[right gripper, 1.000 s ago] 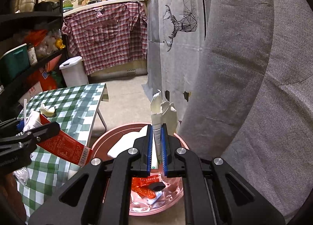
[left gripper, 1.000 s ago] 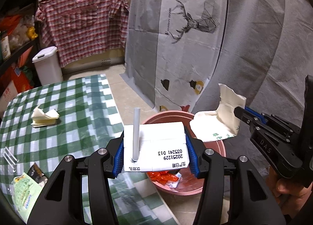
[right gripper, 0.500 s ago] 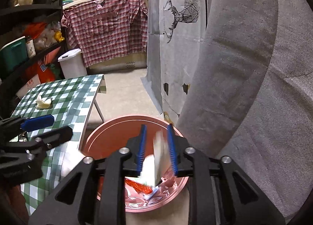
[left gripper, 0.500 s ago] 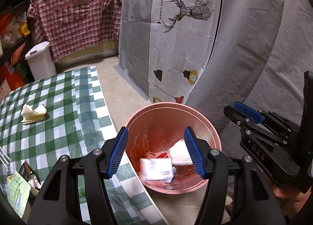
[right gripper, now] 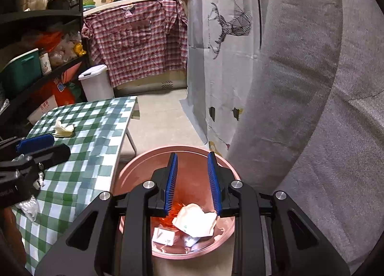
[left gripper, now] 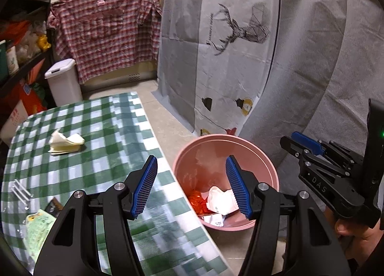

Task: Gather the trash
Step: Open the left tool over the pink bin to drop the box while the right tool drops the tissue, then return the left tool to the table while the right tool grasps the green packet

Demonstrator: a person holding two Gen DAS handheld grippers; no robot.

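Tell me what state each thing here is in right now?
Left gripper: fingers closing, nothing between them.
Right gripper: open, empty.
Pink bin: open-topped, holding trash.
White crumpled paper: lying in the bin.
Small carton: lying in the bin.
Crumpled napkin: on the checkered table.
White pedal bin: lid shut.

carton (right gripper: 164,235) and paper (right gripper: 195,220) dropped into pink basin (right gripper: 134,168), both grippers now empty

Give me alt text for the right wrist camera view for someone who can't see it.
The right gripper, open and empty, hangs over a pink bin on the floor holding a crumpled white wrapper, a small carton and red scraps. To its left, a green checked table carries a crumpled napkin.
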